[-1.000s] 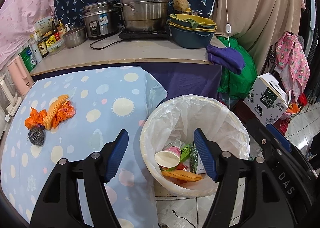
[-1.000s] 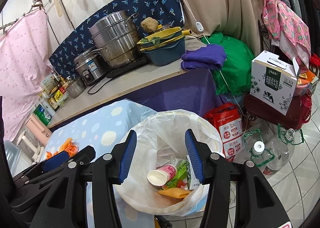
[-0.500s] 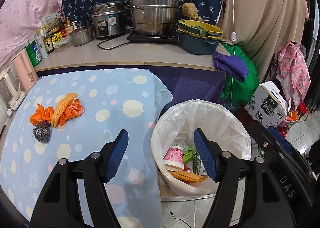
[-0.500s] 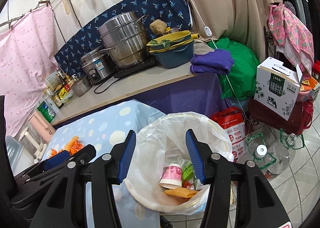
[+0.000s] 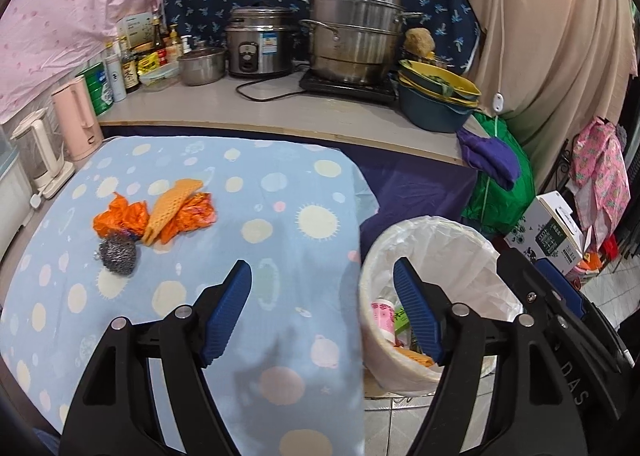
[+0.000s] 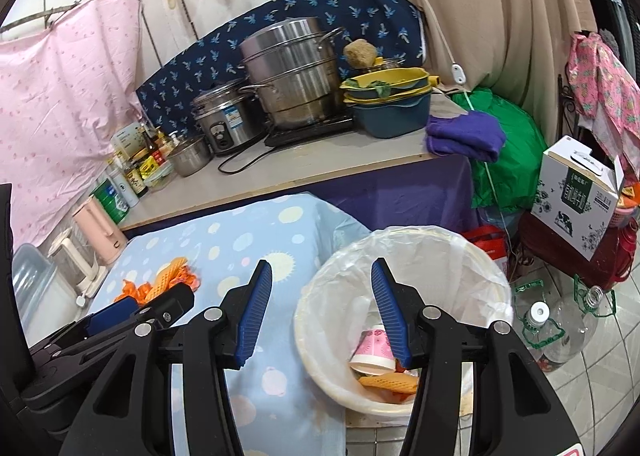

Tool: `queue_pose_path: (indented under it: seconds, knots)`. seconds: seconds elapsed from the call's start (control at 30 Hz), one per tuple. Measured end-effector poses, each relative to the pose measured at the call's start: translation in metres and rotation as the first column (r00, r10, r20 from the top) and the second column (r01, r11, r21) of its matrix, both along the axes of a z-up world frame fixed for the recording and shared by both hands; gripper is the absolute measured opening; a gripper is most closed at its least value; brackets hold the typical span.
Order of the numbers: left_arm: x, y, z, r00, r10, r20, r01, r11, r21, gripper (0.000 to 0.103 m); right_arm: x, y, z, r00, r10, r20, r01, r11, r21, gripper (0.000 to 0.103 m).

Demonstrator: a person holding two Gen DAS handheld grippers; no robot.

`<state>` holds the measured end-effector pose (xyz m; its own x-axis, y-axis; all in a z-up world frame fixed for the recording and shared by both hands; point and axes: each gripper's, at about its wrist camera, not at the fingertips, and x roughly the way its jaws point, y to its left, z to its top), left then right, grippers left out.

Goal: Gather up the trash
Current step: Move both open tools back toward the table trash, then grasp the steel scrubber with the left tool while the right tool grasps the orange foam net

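On the blue dotted tablecloth (image 5: 280,192) lie crumpled orange wrappers (image 5: 120,220), an orange foam net (image 5: 172,204) and a steel wool scrubber (image 5: 118,254). To the right of the table stands a bin with a white liner (image 5: 436,248), holding a pink paper cup (image 5: 382,316) and other scraps. My left gripper (image 5: 322,268) hovers over the table's right edge, its jaws opening with nothing between them. My right gripper (image 6: 322,265) hangs open and empty over the gap between table and bin (image 6: 404,252). The cup (image 6: 372,348) and a foam net (image 6: 386,380) show inside.
Behind the table a counter (image 5: 280,112) carries a steamer pot (image 5: 354,28), rice cooker (image 5: 258,42), stacked bowls (image 5: 436,96) and bottles. Two kettles (image 5: 76,116) stand at the table's left. A carton box (image 6: 576,192) and plastic bottles (image 6: 536,324) sit on the floor at right.
Both grippers have moved left, from over the bin towards the table, so the bin now sits further right in both views. The left jaws stand slightly wider.
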<state>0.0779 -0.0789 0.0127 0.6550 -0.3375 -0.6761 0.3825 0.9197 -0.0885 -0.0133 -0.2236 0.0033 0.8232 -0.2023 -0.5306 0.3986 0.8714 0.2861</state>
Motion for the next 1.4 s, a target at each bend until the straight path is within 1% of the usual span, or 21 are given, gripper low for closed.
queue_pose_path:
  seconds: [0.13, 0.2, 0.3, 0.37, 0.5, 0.73, 0.87, 1.03, 1.23, 1.33, 1.4]
  knots:
    - [0.01, 0.03, -0.003, 0.999, 0.052, -0.011, -0.052, 0.999, -0.005, 0.071, 0.014, 0.023, -0.001, 0.999, 0.041, -0.011, -0.041, 0.999, -0.008, 0.052]
    - [0.014, 0.045, -0.005, 0.997, 0.08, -0.019, -0.08, 0.997, -0.008, 0.071, 0.022, 0.036, -0.002, 0.998, 0.062, -0.015, -0.062, 0.998, -0.013, 0.055]
    - [0.024, 0.07, -0.01, 0.991, 0.125, -0.036, -0.126, 0.992, -0.01, 0.071, 0.033, 0.054, -0.004, 0.995, 0.098, -0.027, -0.098, 0.995, -0.019, 0.055]
    - [0.031, 0.086, -0.013, 0.986, 0.159, -0.043, -0.16, 0.987, -0.012, 0.079, 0.041, 0.066, -0.005, 0.992, 0.12, -0.036, -0.121, 0.992, -0.023, 0.055]
    - [0.042, 0.117, -0.018, 0.976, 0.214, -0.05, -0.215, 0.977, -0.011, 0.08, 0.057, 0.089, -0.011, 0.985, 0.164, -0.06, -0.166, 0.986, -0.029, 0.055]
    - [0.059, 0.17, -0.035, 0.945, 0.321, -0.061, -0.32, 0.947, 0.025, 0.082, 0.09, 0.129, -0.024, 0.966, 0.235, -0.106, -0.239, 0.971, -0.028, 0.055]
    - [0.071, 0.197, -0.05, 0.924, 0.37, -0.09, -0.369, 0.929, 0.036, 0.082, 0.11, 0.152, -0.032, 0.952, 0.276, -0.131, -0.282, 0.959, -0.034, 0.055]
    - [0.088, 0.223, -0.065, 0.902, 0.412, -0.129, -0.411, 0.911, 0.032, 0.082, 0.136, 0.179, -0.042, 0.933, 0.324, -0.158, -0.334, 0.942, -0.039, 0.055]
    - [0.106, 0.245, -0.079, 0.884, 0.437, -0.167, -0.441, 0.898, 0.014, 0.082, 0.17, 0.2, -0.052, 0.912, 0.366, -0.185, -0.377, 0.926, -0.03, 0.055]
    - [0.115, 0.251, -0.084, 0.877, 0.448, -0.174, -0.454, 0.891, 0.007, 0.088, 0.186, 0.207, -0.059, 0.905, 0.379, -0.191, -0.389, 0.921, -0.015, 0.055]
    - [0.121, 0.254, -0.086, 0.875, 0.449, -0.178, -0.456, 0.89, 0.003, 0.088, 0.197, 0.21, -0.063, 0.902, 0.383, -0.197, -0.393, 0.92, -0.009, 0.055]
